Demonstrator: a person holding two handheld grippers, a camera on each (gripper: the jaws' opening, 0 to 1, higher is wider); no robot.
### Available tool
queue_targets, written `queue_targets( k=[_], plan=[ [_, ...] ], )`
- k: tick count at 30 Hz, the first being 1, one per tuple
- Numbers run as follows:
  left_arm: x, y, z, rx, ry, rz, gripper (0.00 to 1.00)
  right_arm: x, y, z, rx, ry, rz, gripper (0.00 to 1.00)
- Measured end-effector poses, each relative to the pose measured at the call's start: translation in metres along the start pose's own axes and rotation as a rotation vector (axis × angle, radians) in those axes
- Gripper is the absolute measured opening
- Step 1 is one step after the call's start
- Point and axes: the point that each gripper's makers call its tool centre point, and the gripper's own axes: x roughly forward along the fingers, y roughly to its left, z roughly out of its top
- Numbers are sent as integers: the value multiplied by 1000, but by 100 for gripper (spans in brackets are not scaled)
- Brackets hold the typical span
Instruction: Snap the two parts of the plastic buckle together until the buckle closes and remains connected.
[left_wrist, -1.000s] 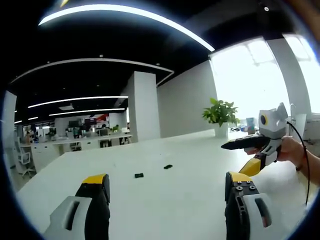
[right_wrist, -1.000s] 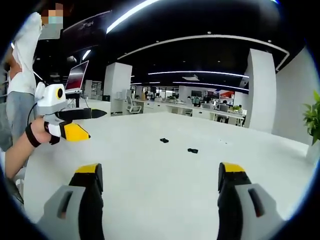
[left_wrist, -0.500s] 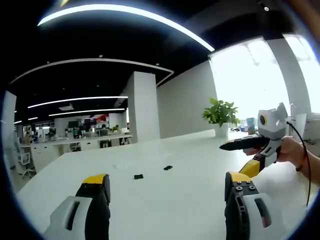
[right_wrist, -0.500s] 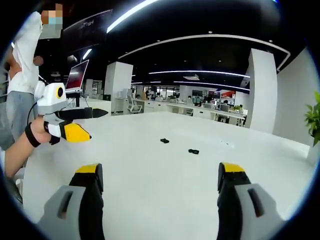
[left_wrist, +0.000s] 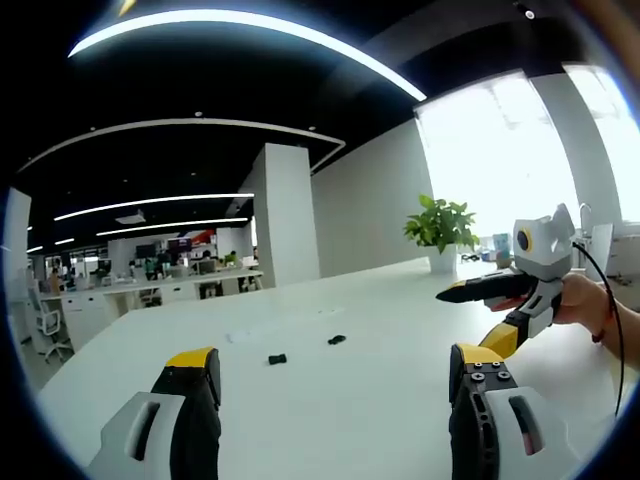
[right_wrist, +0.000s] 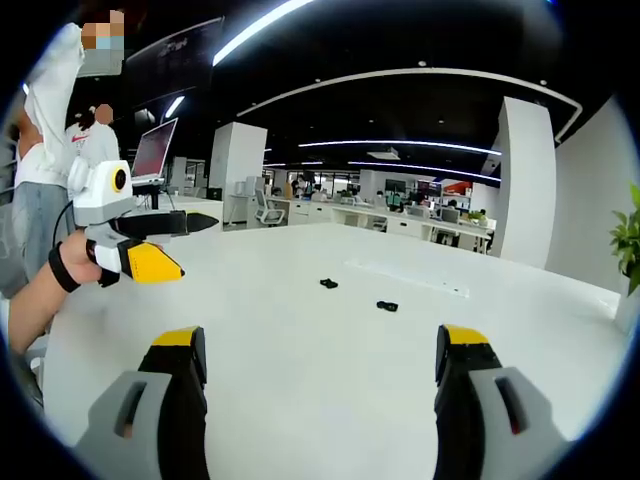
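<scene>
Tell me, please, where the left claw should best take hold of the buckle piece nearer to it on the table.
Probably across the narrow sides of the nearer buckle piece, coming down from above: it lies flat and low on the white table, apart from the other buckle piece. Its finer shape is too small to tell.

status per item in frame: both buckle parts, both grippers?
left buckle part: loose on the white table, apart from the other part, not held
right buckle part: loose on the table, not held
buckle: not snapped together
left gripper: open, empty, above the table short of the parts
right gripper: open, empty, above the table short of the parts
</scene>
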Motion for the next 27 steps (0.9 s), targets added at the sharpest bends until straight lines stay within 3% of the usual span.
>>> queue_targets(
  k=[27],
  plan=[
    [14, 8, 1, -11, 23, 6, 96, 13, -13, 2, 32, 10, -2, 95]
  ],
)
